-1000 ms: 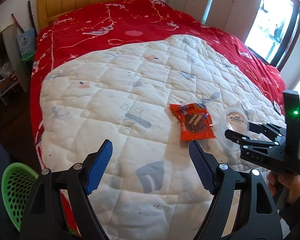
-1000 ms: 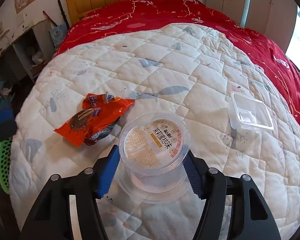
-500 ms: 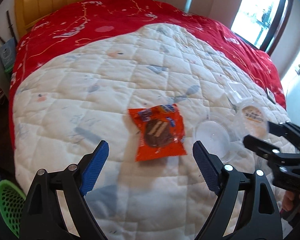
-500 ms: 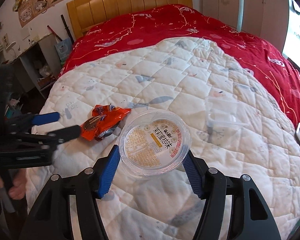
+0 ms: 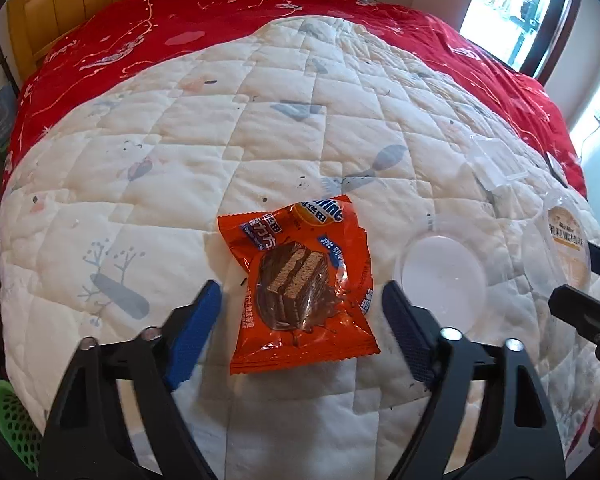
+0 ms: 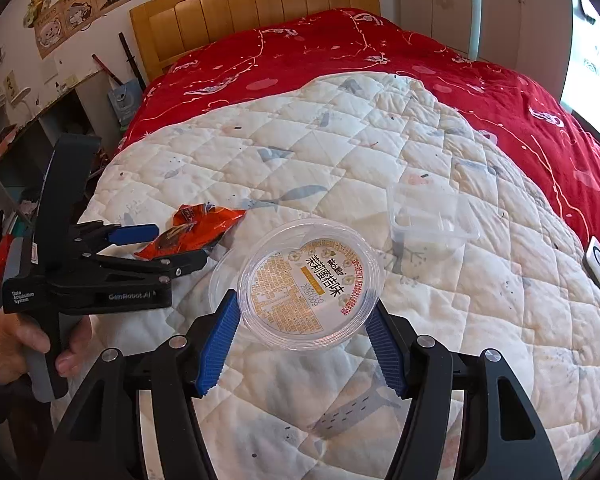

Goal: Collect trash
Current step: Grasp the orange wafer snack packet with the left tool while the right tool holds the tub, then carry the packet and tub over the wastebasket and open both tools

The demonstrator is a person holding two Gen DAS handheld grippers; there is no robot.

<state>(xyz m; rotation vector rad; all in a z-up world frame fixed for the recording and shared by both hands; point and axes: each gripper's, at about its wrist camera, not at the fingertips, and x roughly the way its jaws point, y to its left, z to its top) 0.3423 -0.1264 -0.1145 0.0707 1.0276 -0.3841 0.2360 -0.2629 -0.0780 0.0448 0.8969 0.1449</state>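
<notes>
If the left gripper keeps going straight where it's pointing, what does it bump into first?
Most likely the orange snack wrapper with the chocolate cake picture. It lies on the white quilt, between the left gripper's open blue fingers, which have just been closing. Depth is unclear.

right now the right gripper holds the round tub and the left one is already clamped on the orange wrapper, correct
Not quite. The left gripper is not clamped on the orange wrapper: in the left wrist view its blue pads stand clear on either side, though the jaws have just been closing. The wrapper lies on the quilt. The right gripper does hold the round tub, as the right wrist view shows.
</notes>
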